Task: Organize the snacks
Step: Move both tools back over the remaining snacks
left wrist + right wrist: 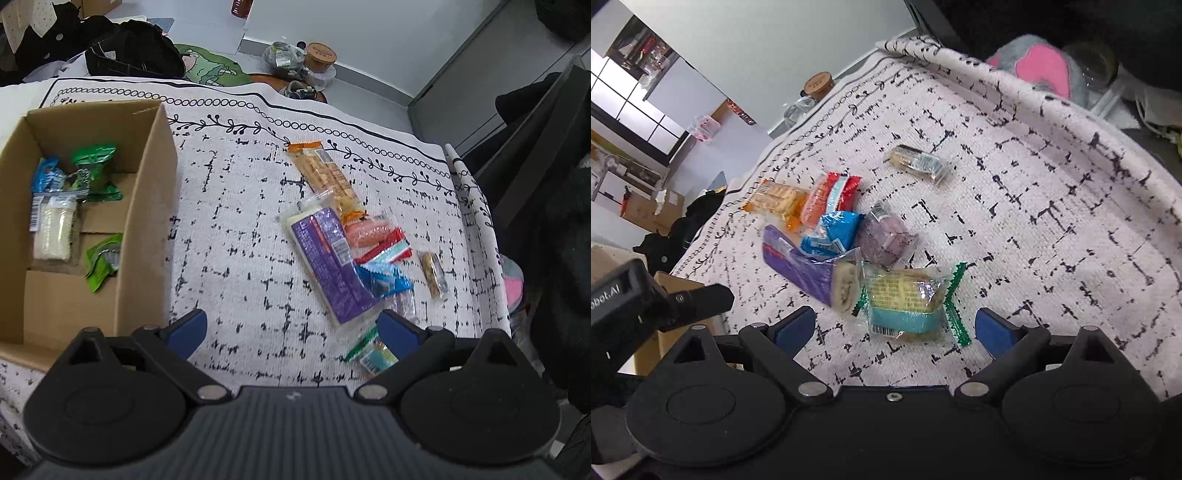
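A cardboard box (pixel 153 206) at the left holds several wrapped snacks, green (pixel 96 171), blue and white. A heap of snacks lies on the patterned cloth: a long purple pack (pixel 328 266) (pixel 805 269), an orange cracker pack (pixel 325 173) (pixel 775 201), red and blue packets (pixel 834 229), a mauve cake (pixel 886 236) and a small bar (pixel 433 273) (pixel 918 162). My left gripper (pixel 291 334) hangs open over bare cloth beside the box. My right gripper (pixel 895 330) stands open, its blue pads either side of a green-edged cake packet (pixel 908 299), not touching it.
The white cloth (pixel 1034 206) with black marks covers the surface and drops off at the right edge. Beyond its far edge lie dark clothing (pixel 129 55), a green cushion (pixel 214 68) and jars (pixel 321 55). A pink and grey plush (pixel 1034 66) sits past the cloth's right side.
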`<move>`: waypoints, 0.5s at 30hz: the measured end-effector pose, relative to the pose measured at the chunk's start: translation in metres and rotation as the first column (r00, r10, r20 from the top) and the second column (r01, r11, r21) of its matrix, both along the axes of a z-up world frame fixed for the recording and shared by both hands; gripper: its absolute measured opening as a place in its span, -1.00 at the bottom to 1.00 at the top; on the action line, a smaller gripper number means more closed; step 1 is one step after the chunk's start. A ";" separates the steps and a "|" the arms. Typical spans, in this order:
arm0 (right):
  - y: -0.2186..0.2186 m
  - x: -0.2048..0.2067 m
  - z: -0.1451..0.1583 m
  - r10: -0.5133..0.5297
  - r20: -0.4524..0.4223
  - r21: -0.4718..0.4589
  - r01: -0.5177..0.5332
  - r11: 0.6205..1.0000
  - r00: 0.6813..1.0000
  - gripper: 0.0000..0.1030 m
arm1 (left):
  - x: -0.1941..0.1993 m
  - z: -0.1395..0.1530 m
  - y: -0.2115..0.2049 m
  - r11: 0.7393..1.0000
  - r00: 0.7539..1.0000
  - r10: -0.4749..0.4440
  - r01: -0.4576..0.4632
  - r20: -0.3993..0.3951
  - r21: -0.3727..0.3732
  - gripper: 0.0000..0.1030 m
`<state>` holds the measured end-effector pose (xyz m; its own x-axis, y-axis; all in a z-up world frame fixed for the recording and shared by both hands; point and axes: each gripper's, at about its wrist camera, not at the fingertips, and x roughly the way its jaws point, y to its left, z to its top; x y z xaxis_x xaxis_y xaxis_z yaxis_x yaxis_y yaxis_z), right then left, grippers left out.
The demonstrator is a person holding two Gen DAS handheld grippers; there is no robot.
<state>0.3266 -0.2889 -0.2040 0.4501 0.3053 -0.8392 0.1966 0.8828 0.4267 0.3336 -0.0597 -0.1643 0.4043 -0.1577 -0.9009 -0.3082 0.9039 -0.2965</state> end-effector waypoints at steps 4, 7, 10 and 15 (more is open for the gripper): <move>0.003 0.006 -0.009 -0.017 -0.006 -0.019 0.017 1.000 1.000 0.78 | 0.010 -0.007 -0.003 1.000 1.000 -0.008 0.008 -0.002 0.005 0.86; 0.006 0.010 -0.015 -0.021 -0.011 -0.031 0.020 0.999 1.000 0.73 | 0.015 -0.013 -0.006 1.000 1.000 -0.010 0.010 -0.007 0.010 0.81; 0.010 0.014 -0.019 -0.024 -0.016 -0.051 0.023 0.998 1.000 0.73 | 0.021 -0.019 -0.008 1.000 1.000 -0.008 0.009 -0.012 0.020 0.78; 0.008 0.018 -0.024 -0.048 -0.040 -0.090 0.044 0.995 0.998 0.09 | 0.033 -0.027 -0.011 1.000 1.000 -0.011 0.011 -0.013 0.006 0.74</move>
